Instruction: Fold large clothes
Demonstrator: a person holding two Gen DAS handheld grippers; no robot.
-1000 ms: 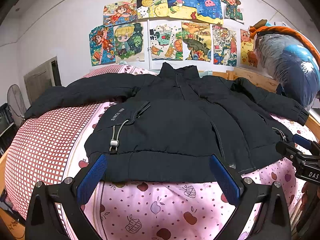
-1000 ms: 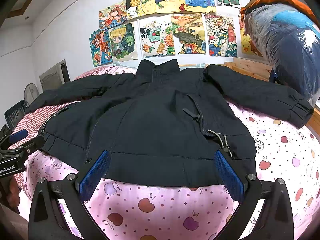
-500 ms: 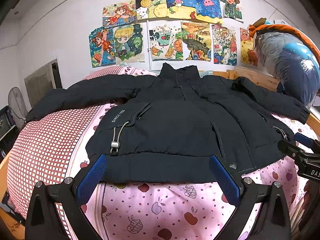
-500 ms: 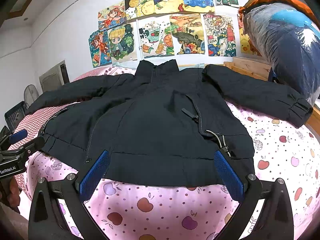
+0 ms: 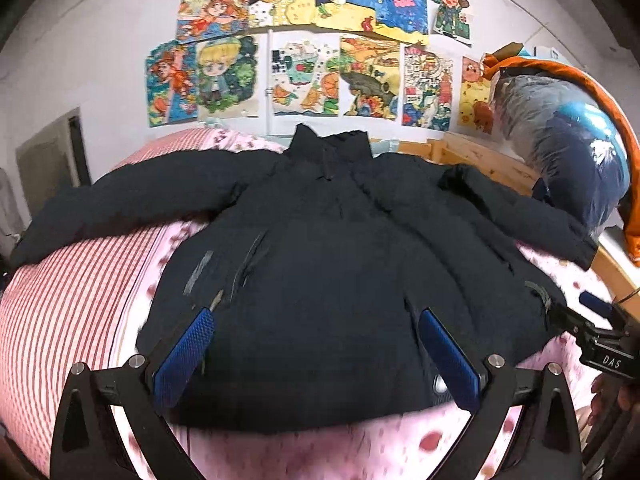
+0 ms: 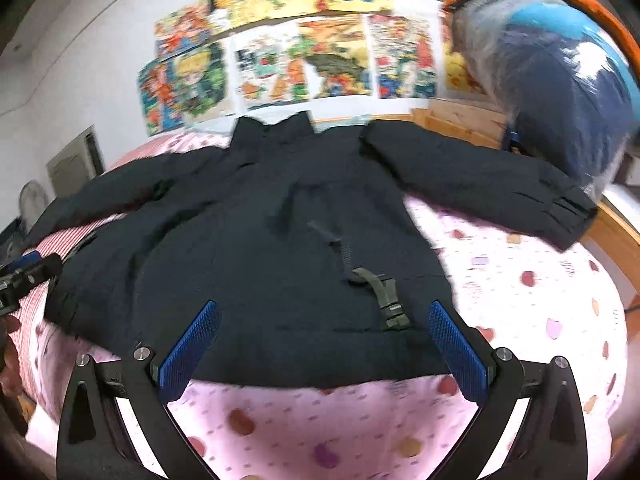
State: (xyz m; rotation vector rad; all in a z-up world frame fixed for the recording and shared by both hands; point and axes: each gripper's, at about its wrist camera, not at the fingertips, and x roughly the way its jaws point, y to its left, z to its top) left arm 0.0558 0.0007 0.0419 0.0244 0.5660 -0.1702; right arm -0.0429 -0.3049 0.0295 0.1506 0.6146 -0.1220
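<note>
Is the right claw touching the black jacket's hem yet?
Cannot tell. In the right wrist view the open right claw frames the black jacket hem, fingertips overlapping the fabric, but blur hides any contact or gap.

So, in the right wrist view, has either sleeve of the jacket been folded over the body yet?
No, the black jacket lies flat on the bed with both sleeves spread outward, not laid across the body.

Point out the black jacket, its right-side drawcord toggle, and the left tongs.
black jacket (image 5: pixel 340 280), left wrist view, middle of the front panel.
drawcord toggle (image 6: pixel 390 312), right wrist view, on the cord lock near the hem.
left tongs (image 5: pixel 316 350), left wrist view, midway between the open blue fingertips.
</note>
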